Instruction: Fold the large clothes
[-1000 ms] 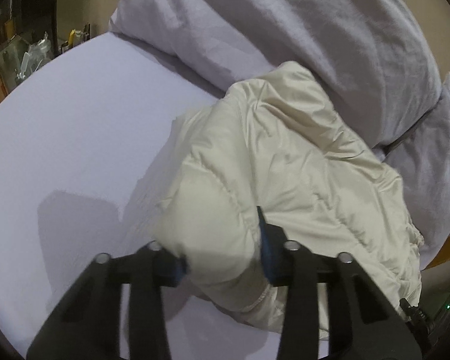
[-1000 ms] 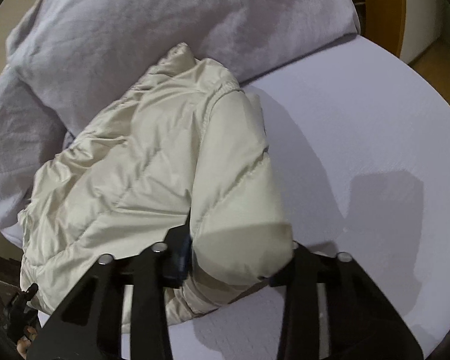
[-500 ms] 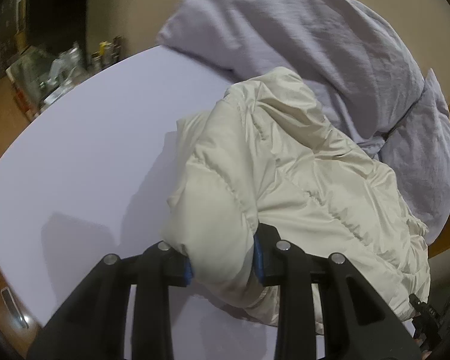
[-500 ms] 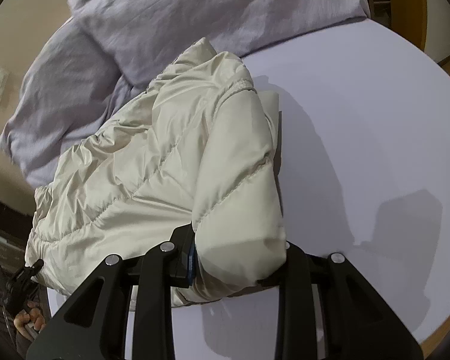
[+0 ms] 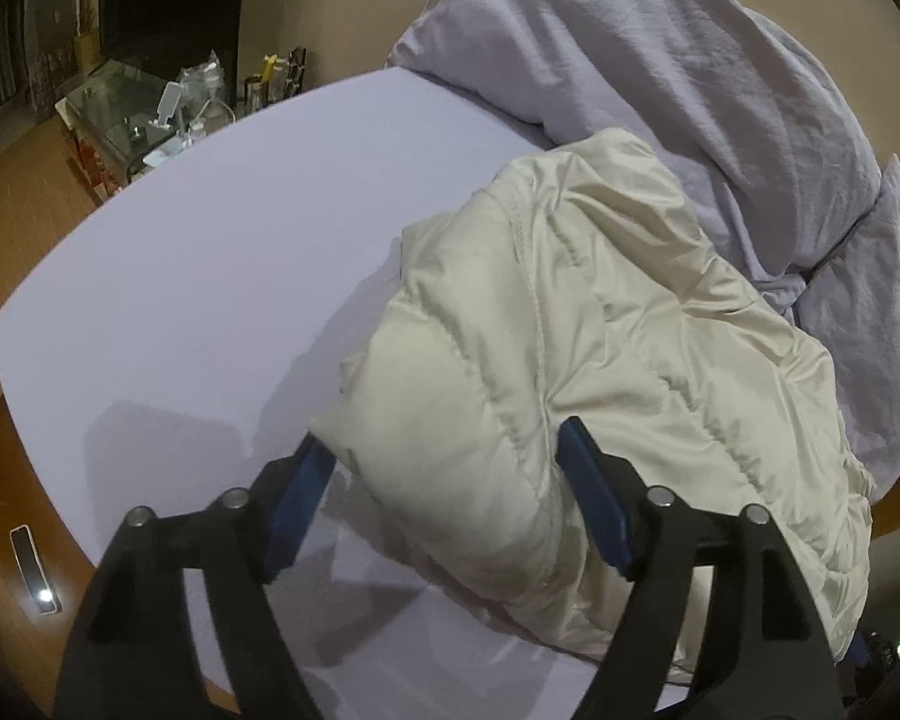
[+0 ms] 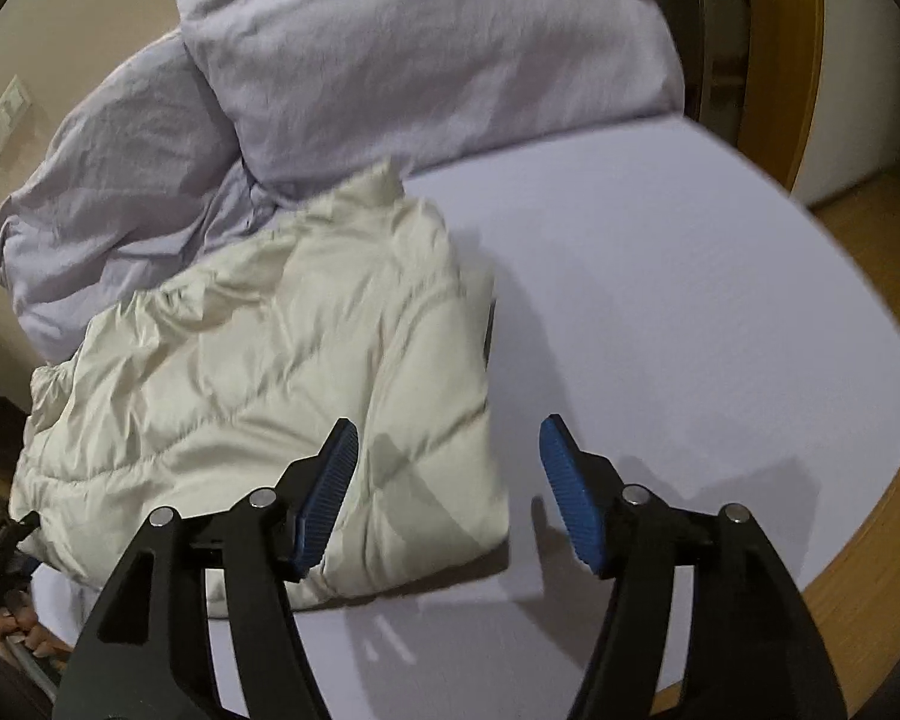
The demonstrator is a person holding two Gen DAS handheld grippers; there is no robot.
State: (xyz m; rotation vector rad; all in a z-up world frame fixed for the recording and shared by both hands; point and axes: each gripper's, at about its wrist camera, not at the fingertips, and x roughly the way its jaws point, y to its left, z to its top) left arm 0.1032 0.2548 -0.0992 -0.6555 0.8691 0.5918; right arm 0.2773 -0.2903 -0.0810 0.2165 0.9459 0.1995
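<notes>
Both claws had just been opening. The left gripper (image 5: 444, 480) stood wide, a puffy fold of the cream jacket (image 5: 600, 360) between its fingers, right pad maybe brushing it. The right gripper (image 6: 447, 474) was wide too, nothing gripped. Jacket lay folded on the lavender sheet (image 6: 690, 300) — its far end against the crumpled duvet (image 6: 390, 60).

Both grippers point steeply downward. The left gripper (image 5: 444, 468) has just opened, its blue-padded fingers (image 5: 594, 504) spread wide. The right gripper (image 6: 447, 462) has also just opened, its fingers (image 6: 564, 492) parted with nothing clamped.
</notes>
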